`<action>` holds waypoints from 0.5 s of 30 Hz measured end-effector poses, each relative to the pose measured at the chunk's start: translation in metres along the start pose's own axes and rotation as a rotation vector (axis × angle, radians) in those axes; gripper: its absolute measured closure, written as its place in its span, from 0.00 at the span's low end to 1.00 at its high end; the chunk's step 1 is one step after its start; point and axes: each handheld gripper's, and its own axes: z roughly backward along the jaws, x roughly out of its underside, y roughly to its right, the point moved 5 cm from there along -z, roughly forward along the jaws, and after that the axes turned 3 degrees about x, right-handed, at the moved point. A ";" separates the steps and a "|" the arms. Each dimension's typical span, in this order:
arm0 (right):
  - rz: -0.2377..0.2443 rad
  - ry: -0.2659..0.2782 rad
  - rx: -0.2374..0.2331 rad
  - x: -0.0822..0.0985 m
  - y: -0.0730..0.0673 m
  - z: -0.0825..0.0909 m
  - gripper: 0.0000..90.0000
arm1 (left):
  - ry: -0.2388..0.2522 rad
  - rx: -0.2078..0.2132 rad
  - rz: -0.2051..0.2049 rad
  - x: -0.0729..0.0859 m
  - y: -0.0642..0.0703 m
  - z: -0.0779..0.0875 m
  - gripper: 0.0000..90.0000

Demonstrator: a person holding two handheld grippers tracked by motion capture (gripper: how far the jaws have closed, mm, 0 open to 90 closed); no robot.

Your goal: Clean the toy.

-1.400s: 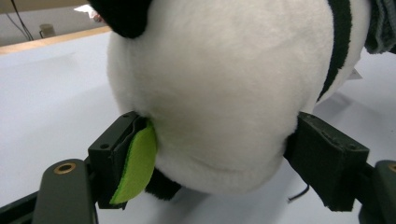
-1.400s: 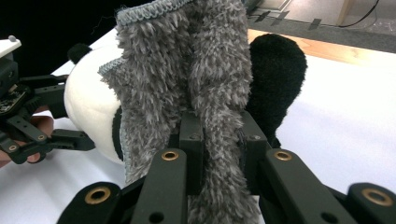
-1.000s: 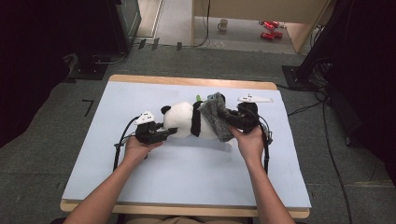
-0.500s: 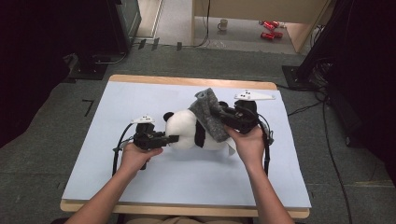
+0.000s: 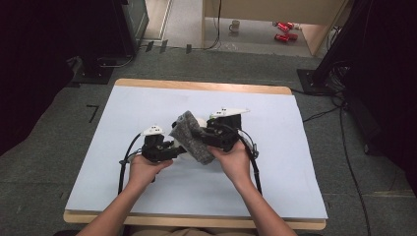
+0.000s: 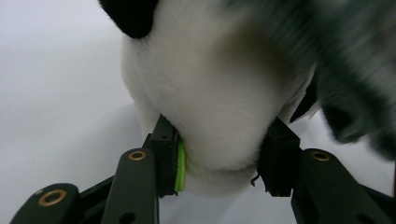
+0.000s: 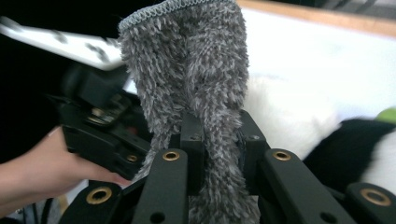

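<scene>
A black-and-white panda plush lies mid-table, mostly covered by a shaggy grey cloth. My left gripper comes at it from the left. In the left gripper view its jaws pinch a white bulge of the panda; they have just been opening a little, with the plush still pressed between the pads. The grey cloth hangs blurred at the right. My right gripper is shut on the cloth. In the right gripper view the cloth stands up from between the jaws, and the panda lies behind it.
A white mat covers the wooden table. Bare mat lies on all sides of the toy. The hand with the left gripper is close on the left in the right gripper view. Dark floor, cables and stands surround the table.
My right gripper has carried the grey cloth leftward over the panda, which now lies mostly under it. The left gripper has shifted slightly toward the near edge, still on the panda.
</scene>
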 end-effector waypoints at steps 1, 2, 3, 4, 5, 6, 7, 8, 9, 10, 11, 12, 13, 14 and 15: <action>-0.002 -0.012 0.006 0.005 0.003 -0.007 0.86 | -0.009 -0.007 -0.003 0.000 0.000 0.000 0.63; -0.007 -0.009 0.002 0.007 0.005 -0.010 0.86 | -0.015 -0.013 0.000 0.001 0.000 -0.001 0.63; -0.004 0.000 0.012 0.010 0.008 -0.012 0.86 | -0.021 -0.012 0.005 0.002 -0.002 -0.002 0.63; 0.010 0.003 0.028 0.012 0.012 -0.014 0.86 | -0.025 -0.014 0.007 0.003 -0.003 -0.002 0.63; 0.021 0.004 0.035 0.013 0.015 -0.015 0.85 | -0.024 -0.015 0.008 0.003 -0.003 -0.003 0.63; 0.027 0.003 0.042 0.013 0.017 -0.015 0.85 | -0.025 -0.016 0.005 0.003 -0.004 -0.005 0.62; 0.042 0.003 0.057 0.013 0.020 -0.015 0.85 | -0.026 -0.015 0.004 0.003 -0.005 -0.006 0.62; 0.054 0.002 0.068 0.014 0.022 -0.015 0.85 | -0.025 -0.014 0.000 0.004 -0.007 -0.006 0.62; 0.059 0.001 0.082 0.014 0.024 -0.014 0.85 | -0.023 -0.010 -0.002 0.004 -0.009 -0.007 0.61; 0.061 -0.004 0.099 0.014 0.026 -0.014 0.85 | -0.021 -0.001 0.006 0.004 -0.011 -0.007 0.61; 0.063 -0.005 0.108 0.015 0.030 -0.012 0.85 | -0.015 0.009 0.014 0.004 -0.013 -0.007 0.61; 0.058 -0.003 0.112 0.015 0.033 -0.011 0.86 | -0.015 0.011 0.010 0.004 -0.014 -0.008 0.61; 0.047 -0.003 0.113 0.015 0.036 -0.009 0.86 | -0.011 0.009 0.006 0.004 -0.014 -0.008 0.61; 0.039 -0.005 0.113 0.015 0.039 -0.008 0.87 | -0.010 0.008 0.000 0.004 -0.014 -0.009 0.61; 0.031 -0.007 0.115 0.014 0.041 -0.006 0.87 | -0.010 0.007 -0.002 0.004 -0.014 -0.009 0.61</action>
